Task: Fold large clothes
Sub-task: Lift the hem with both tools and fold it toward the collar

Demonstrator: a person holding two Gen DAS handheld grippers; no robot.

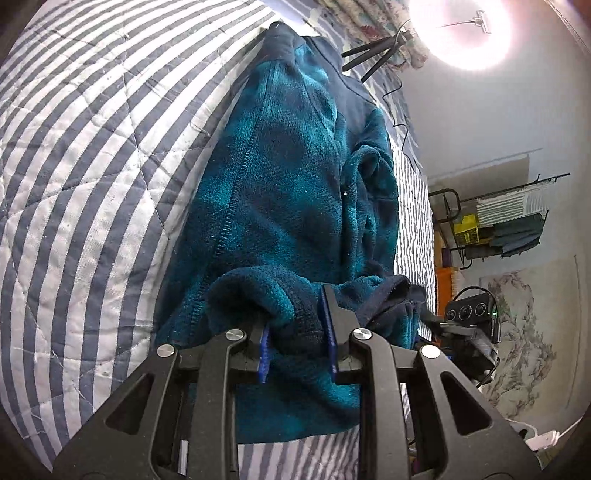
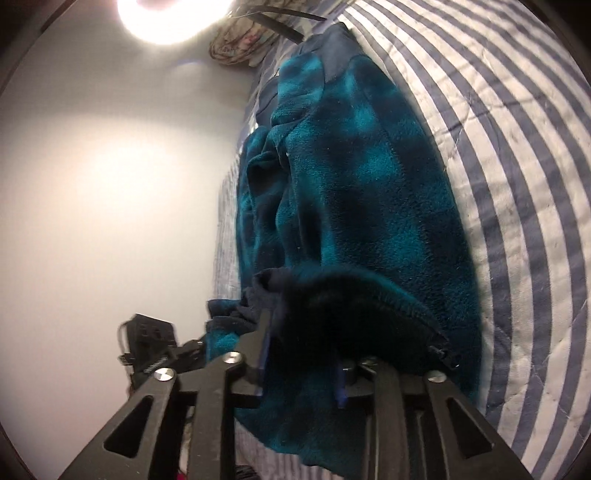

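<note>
Teal plaid fleece jacket (image 1: 288, 177), plush, lies bunched on striped quilted bed (image 1: 92, 166). Left tool (image 1: 295, 332) pinches its thick hem fold; right tool (image 2: 303, 354) straddles fleece, grip indeterminate.

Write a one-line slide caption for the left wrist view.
Left gripper holds a bunched edge of the teal fleece jacket over the striped quilt.

A blue-and-white striped quilt (image 1: 92, 155) covered the bed. At its far end stood a bright ring light (image 1: 461, 33) on a black tripod (image 1: 373, 55). Off the bed's side — a metal rack (image 1: 506, 221) with folded cloths, against the pale wall (image 2: 110, 192).
</note>
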